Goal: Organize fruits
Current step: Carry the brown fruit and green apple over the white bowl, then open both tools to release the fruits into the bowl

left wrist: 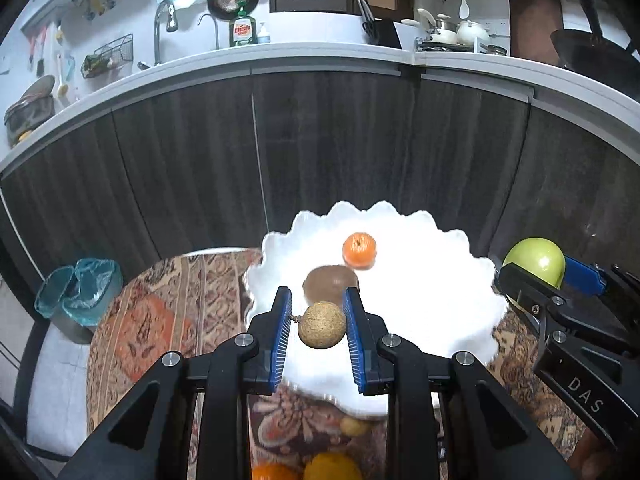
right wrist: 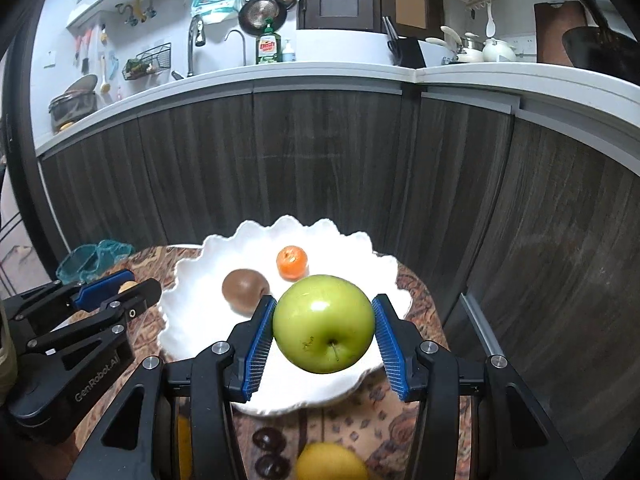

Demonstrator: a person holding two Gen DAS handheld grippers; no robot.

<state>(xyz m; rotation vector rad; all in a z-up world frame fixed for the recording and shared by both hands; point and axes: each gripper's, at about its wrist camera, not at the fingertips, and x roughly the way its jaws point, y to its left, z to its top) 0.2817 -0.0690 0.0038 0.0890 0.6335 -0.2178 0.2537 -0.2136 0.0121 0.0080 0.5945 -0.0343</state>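
A white scalloped plate point(left wrist: 432, 292) point(right wrist: 192, 320) sits on a patterned round table and holds a brown kiwi point(left wrist: 330, 282) point(right wrist: 245, 289) and a small orange mandarin point(left wrist: 359, 251) point(right wrist: 292, 263). My left gripper point(left wrist: 318, 320) is shut on a small tan round fruit point(left wrist: 322, 325) with a short stem, held above the plate's near left part. My right gripper point(right wrist: 324, 328) is shut on a green apple point(right wrist: 324, 323) point(left wrist: 534, 261), held above the plate's near right edge.
Loose fruits lie on the table near me: a yellow one point(right wrist: 330, 462) point(left wrist: 332, 466), an orange one point(left wrist: 272, 472) and a small tan one point(left wrist: 354, 426). Dark cabinet fronts point(left wrist: 320, 152) stand behind the table. A bin with a teal bag point(left wrist: 80, 292) stands at the left.
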